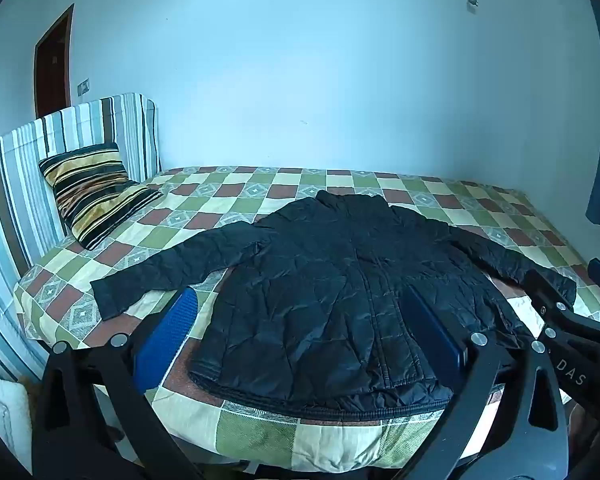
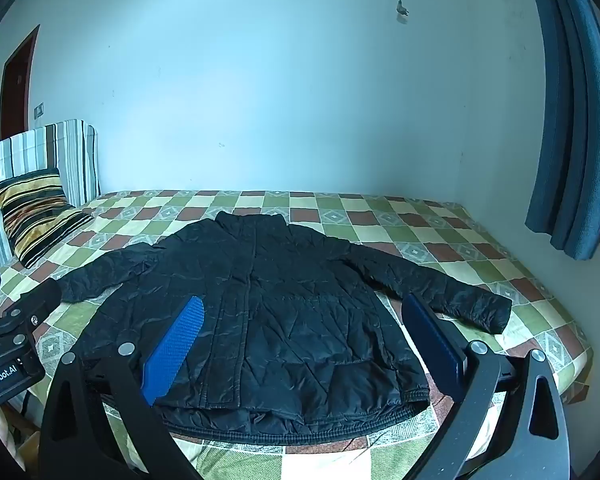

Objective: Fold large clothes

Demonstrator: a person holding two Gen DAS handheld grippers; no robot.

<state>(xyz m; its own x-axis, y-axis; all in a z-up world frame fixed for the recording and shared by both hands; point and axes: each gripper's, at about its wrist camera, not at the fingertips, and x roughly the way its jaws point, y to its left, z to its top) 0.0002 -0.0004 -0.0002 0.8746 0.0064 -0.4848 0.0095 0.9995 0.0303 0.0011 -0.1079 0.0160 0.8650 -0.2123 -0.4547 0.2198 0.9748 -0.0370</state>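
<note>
A black quilted jacket [image 1: 332, 280] lies flat on the bed, collar far, hem near, both sleeves spread out; it also shows in the right wrist view [image 2: 283, 312]. My left gripper [image 1: 300, 320] is open and empty, held above the hem end, its blue pads [image 1: 167, 340] wide apart. My right gripper [image 2: 300, 340] is open and empty too, over the jacket's lower half, with its pads [image 2: 175, 348] wide apart. The right gripper's body shows at the right of the left wrist view [image 1: 560, 320]. The left gripper's body shows at the left of the right wrist view [image 2: 15, 332].
The bed has a checkered green, cream and brown sheet [image 1: 259, 196]. A striped pillow [image 1: 95, 192] leans on a striped headboard [image 1: 19, 184] at the left. A blue curtain [image 2: 572, 120] hangs at the right. A pale wall [image 1: 300, 60] stands behind the bed.
</note>
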